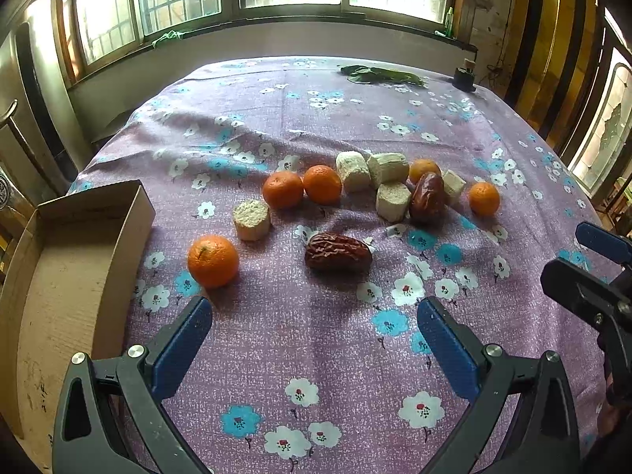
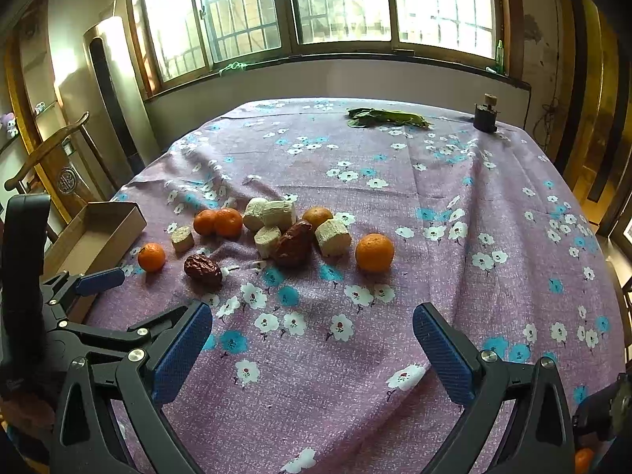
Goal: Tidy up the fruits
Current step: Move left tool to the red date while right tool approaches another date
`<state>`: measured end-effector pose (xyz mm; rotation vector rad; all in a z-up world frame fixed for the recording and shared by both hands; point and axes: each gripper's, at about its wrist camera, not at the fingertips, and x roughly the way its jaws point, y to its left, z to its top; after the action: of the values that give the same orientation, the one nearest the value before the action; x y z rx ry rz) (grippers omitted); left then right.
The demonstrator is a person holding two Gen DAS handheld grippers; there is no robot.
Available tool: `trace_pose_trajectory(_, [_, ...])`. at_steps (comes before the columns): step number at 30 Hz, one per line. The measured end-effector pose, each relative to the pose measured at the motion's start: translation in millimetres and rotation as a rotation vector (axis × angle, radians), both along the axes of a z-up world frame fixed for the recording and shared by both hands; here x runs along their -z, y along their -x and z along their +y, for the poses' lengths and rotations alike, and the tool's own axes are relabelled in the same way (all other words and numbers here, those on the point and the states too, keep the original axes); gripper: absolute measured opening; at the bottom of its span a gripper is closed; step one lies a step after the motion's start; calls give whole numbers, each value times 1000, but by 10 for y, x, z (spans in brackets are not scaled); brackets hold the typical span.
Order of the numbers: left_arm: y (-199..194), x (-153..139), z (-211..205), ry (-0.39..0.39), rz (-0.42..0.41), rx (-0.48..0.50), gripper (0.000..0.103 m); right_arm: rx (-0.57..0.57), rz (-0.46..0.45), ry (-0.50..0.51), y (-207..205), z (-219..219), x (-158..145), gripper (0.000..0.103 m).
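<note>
Several mandarins lie on the purple flowered cloth [image 1: 316,355]: one nearest at the left [image 1: 212,260], two side by side [image 1: 283,189], one at the right [image 1: 484,198] [image 2: 374,252]. Two wrinkled red dates lie among them [image 1: 338,252] [image 1: 427,197]. Several pale cut chunks [image 1: 389,168] sit in the cluster. An open cardboard box [image 1: 59,276] [image 2: 98,233] stands at the left. My left gripper [image 1: 315,318] is open and empty, short of the near date. My right gripper [image 2: 312,324] is open and empty, short of the fruit.
A green leafy bundle [image 1: 381,75] and a small dark jar [image 1: 464,77] sit at the table's far edge under the windows. A wooden chair [image 2: 47,158] stands left of the table. The cloth is wrinkled around the fruit.
</note>
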<state>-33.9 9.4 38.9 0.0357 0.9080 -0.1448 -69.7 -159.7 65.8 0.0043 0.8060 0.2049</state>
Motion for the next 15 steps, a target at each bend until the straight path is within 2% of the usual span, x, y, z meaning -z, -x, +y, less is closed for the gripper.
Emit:
trace_pose_trajectory(8, [-205, 9, 15, 23, -9, 5, 103, -8, 19, -7, -80, -29, 67, 103])
trace_pose_trajectory(12, [-310, 40, -20, 19, -1, 20, 96, -6, 25, -11, -134, -56, 89, 103])
trace_pose_trajectory(15, [-377, 89, -43, 10, 9, 23, 94, -6, 34, -19, -173, -86, 110, 102])
